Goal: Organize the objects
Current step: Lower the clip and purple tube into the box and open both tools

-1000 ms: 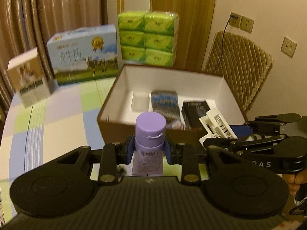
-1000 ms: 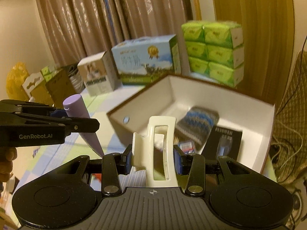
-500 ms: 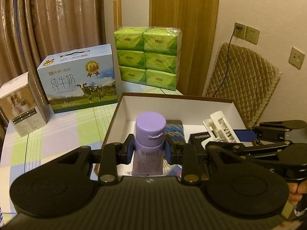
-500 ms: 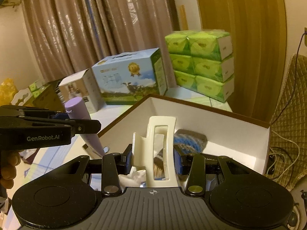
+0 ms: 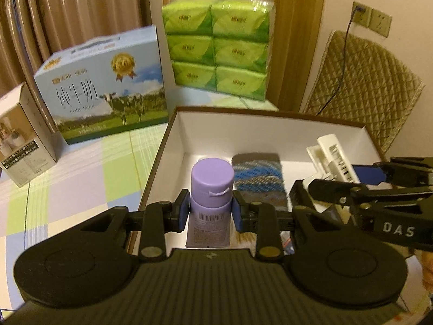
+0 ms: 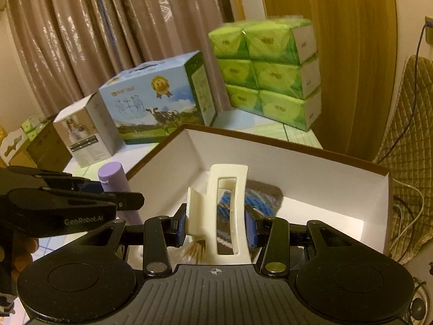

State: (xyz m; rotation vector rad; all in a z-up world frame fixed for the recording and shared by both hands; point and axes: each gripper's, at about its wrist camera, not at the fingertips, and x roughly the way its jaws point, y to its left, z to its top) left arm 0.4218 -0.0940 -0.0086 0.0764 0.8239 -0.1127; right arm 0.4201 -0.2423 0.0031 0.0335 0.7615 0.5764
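My left gripper (image 5: 211,211) is shut on a purple tube (image 5: 211,189) with a round cap, held over the near left part of the open brown box (image 5: 173,135) with white inside. My right gripper (image 6: 215,223) is shut on a cream hair claw clip (image 6: 224,203), held over the box (image 6: 297,173). A blue knitted item (image 5: 257,176) lies on the box floor. In the left wrist view the clip (image 5: 330,154) and the right gripper (image 5: 360,178) show at the right. In the right wrist view the tube (image 6: 116,181) and left gripper (image 6: 119,197) show at the left.
A blue milk carton (image 5: 105,86), a green tissue pack (image 5: 219,46) and a small white box (image 5: 21,135) stand on the checked tablecloth (image 5: 81,178) behind and left of the brown box. A quilted cushion (image 5: 365,94) leans on the wall at right.
Both grippers have moved forward over the box with their objects still held. The box and the back cartons now look nearer.
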